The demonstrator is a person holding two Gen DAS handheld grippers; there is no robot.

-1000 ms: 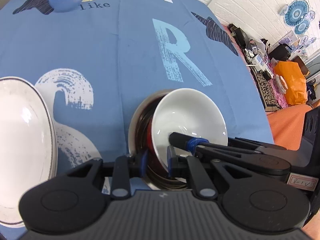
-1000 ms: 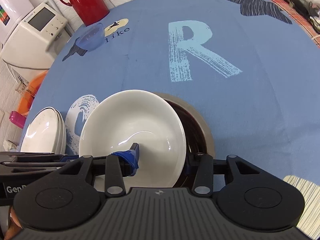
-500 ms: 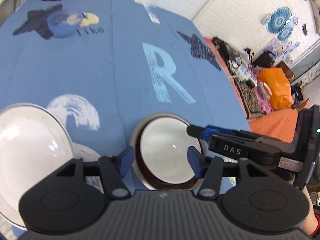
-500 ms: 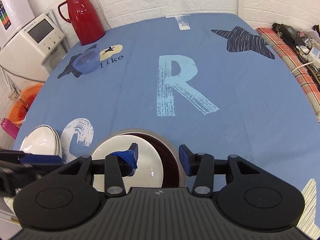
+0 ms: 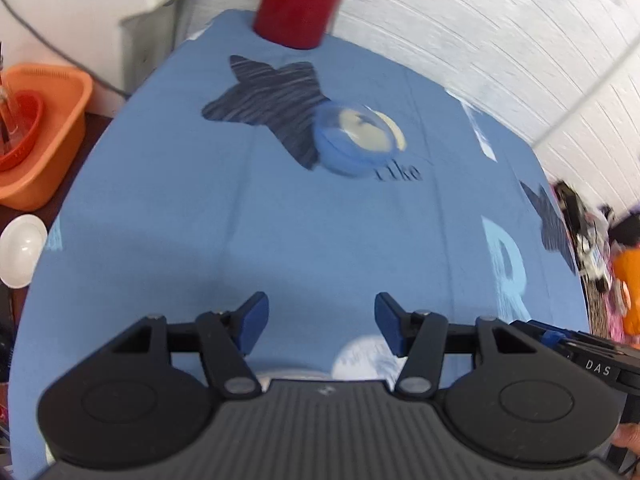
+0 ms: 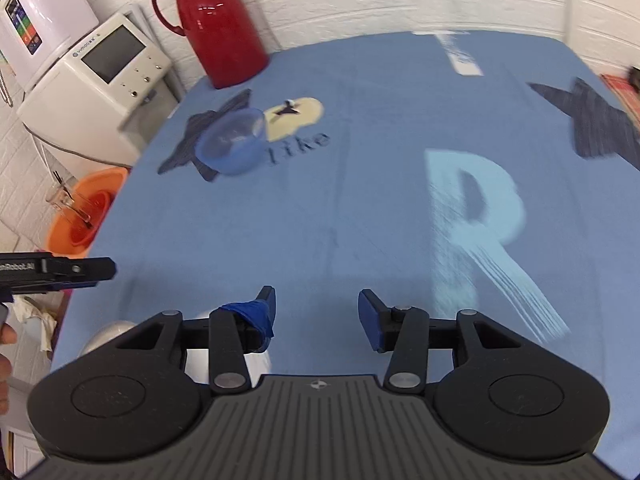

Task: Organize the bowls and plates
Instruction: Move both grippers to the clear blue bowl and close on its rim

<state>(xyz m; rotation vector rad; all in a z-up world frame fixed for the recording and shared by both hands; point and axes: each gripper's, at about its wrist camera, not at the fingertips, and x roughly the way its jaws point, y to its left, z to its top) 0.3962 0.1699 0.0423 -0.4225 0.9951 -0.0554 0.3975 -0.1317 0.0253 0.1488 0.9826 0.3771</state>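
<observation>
Two tongs are in view: the left tongs (image 5: 320,320) and the right tongs (image 6: 316,316), each with fingers spread apart and nothing between them, both held above the tabletop (image 6: 360,208). One translucent blue bowl (image 6: 234,146) stands far across the blue printed cloth, partly over a dark star print and beside the word "like"; what it holds cannot be told. One red jug (image 6: 218,24) stands at the far edge of the tabletop, near the wall. White dishes (image 6: 256,360) show only as a sliver beneath the right tongs, so their number cannot be told. Off the tabletop to the left, one orange basin (image 5: 44,136) holds a red basket (image 5: 20,132). Nearer, one small white bowl (image 5: 22,250) sits beside the tabletop edge, empty.
</observation>
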